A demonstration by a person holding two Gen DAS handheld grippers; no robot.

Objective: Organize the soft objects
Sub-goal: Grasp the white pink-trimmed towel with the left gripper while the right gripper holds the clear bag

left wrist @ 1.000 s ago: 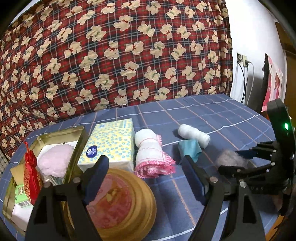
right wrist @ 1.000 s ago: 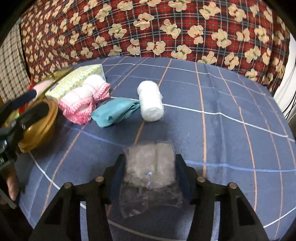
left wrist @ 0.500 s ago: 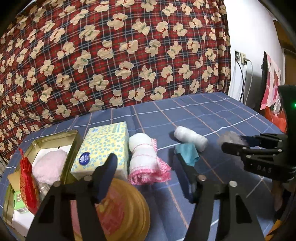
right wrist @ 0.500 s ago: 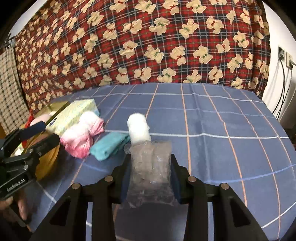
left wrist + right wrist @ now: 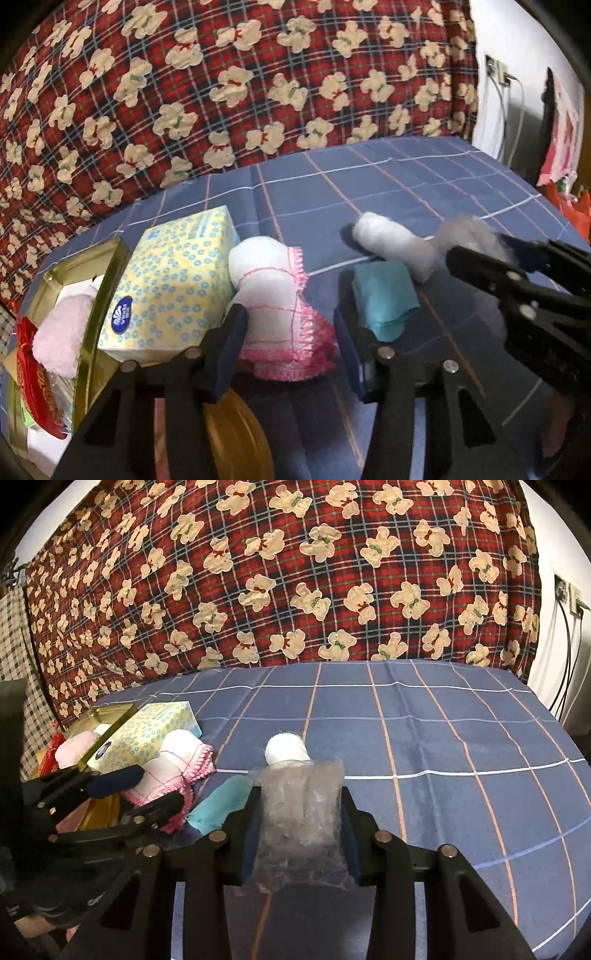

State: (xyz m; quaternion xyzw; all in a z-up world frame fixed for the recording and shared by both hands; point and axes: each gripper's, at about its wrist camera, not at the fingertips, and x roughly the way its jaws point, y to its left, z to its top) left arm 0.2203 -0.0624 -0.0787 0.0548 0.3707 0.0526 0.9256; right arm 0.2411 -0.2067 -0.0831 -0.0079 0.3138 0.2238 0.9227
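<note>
Left-wrist view, left to right. An open gold tin (image 5: 107, 254) at 9 o'clock holds one pink fluffy pad (image 5: 61, 338) and one red tasselled charm (image 5: 31, 373). Beside it lies one tissue pack (image 5: 173, 284); a round gold lid (image 5: 236, 435) sits at 6 o'clock under the left claw (image 5: 288, 354). The left claw's jaws have just been closing and stand apart to either side of the near, frilled end of the one pink-edged rolled cloth (image 5: 280, 306); no pad visibly presses it. The roll's long axis runs from 6 towards 12 o'clock, in line with the fingers, so the left hand is judged the nearer. At 2 o'clock from it lie one teal folded cloth (image 5: 384, 299) and one white roll (image 5: 391, 243), the latter slanting from 11 to 4 o'clock. All rest on the blue checked bench (image 5: 369, 192).

Right-wrist view. The right claw (image 5: 299, 823) is clamped on one clear plastic packet of pale wadding (image 5: 301, 812), held clear of the bench, with its long axis towards 12 o'clock. The white roll (image 5: 286, 751) lies just beyond at 12 o'clock, the teal cloth (image 5: 221, 805) at 9 o'clock.

Count: five loose soft items, one tin, one lid.
</note>
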